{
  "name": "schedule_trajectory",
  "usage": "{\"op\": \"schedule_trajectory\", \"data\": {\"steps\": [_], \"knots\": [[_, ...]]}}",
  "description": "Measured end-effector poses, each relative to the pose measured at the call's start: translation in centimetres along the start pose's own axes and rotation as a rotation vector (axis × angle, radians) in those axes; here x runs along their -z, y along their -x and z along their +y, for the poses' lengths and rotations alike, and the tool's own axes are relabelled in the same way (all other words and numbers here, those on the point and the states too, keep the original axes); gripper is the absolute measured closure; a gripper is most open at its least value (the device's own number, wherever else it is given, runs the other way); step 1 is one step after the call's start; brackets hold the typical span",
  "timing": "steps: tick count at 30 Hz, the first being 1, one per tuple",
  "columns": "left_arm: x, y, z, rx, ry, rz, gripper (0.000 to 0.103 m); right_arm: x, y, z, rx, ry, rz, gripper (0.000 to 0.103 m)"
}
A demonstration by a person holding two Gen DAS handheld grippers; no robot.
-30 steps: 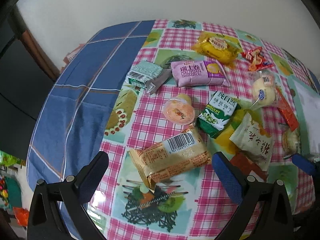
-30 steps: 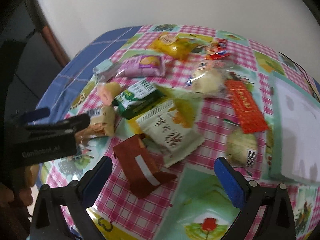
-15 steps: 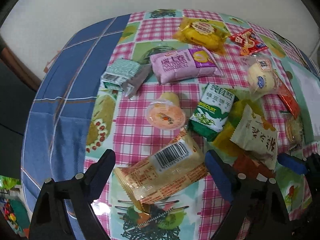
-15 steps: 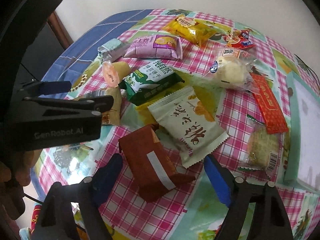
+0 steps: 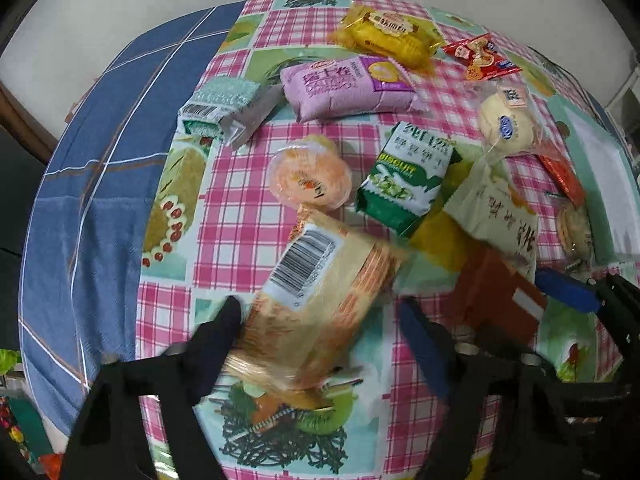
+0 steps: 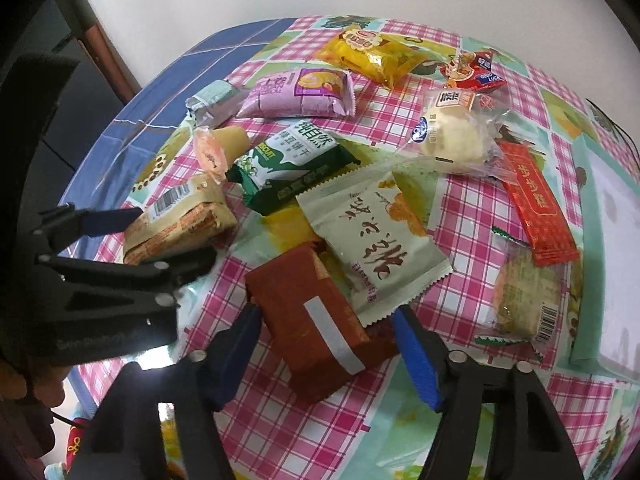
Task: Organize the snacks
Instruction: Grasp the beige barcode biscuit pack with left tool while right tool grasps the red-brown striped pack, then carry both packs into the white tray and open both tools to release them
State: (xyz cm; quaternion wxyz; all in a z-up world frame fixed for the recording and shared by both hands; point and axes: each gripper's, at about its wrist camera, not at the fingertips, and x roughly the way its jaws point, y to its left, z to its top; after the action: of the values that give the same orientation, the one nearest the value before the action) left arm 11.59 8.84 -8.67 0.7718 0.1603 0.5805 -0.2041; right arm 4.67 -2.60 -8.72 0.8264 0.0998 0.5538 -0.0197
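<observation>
Several wrapped snacks lie on the checked tablecloth [image 5: 240, 216]. My left gripper [image 5: 320, 344] is open around a tan barcode packet [image 5: 316, 292], its left pad touching the wrapper; it also shows in the right wrist view [image 6: 176, 224]. My right gripper [image 6: 326, 350] is open around a brown-red packet with a silver stripe [image 6: 316, 320], which also shows in the left wrist view [image 5: 496, 300]. A beige packet [image 6: 372, 240], a green biscuit pack [image 6: 288, 164] and an orange jelly cup [image 5: 308, 176] lie just beyond.
Farther back lie a pink cake pack [image 5: 344, 84], a yellow pack [image 5: 384, 36], a teal-and-silver pack [image 5: 224, 108], a bun in clear wrap [image 6: 456, 132], a red stick pack [image 6: 536, 208] and a round cracker pack [image 6: 520, 296]. A white tray [image 6: 616, 248] is at the right.
Both grippers have moved down and forward, each now straddling its packet. The tan barcode packet has turned more upright between the left fingers.
</observation>
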Motion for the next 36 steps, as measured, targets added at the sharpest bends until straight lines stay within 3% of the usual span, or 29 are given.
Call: {"op": "schedule_trajectory", "data": {"steps": [7, 16, 28, 36], "knots": [[0.9, -0.3, 1.1, 0.008, 0.046, 0.019, 0.053, 0.1, 0.1, 0.2, -0.028, 0.004, 0.008, 0.056], [2.8, -0.3, 1.4, -0.018, 0.102, 0.018, 0.065, 0.5, 0.4, 0.6, -0.053, 0.008, 0.010, 0.061], [4.5, 4.2, 0.6, -0.028, 0.189, -0.041, 0.066, 0.4, 3.6, -0.1, -0.148, -0.043, -0.045, 0.061], [1.7, 6.6, -2.4, -0.055, 0.205, -0.083, 0.066, 0.3, 5.7, -2.5, -0.147, -0.108, -0.091, 0.061]]}}
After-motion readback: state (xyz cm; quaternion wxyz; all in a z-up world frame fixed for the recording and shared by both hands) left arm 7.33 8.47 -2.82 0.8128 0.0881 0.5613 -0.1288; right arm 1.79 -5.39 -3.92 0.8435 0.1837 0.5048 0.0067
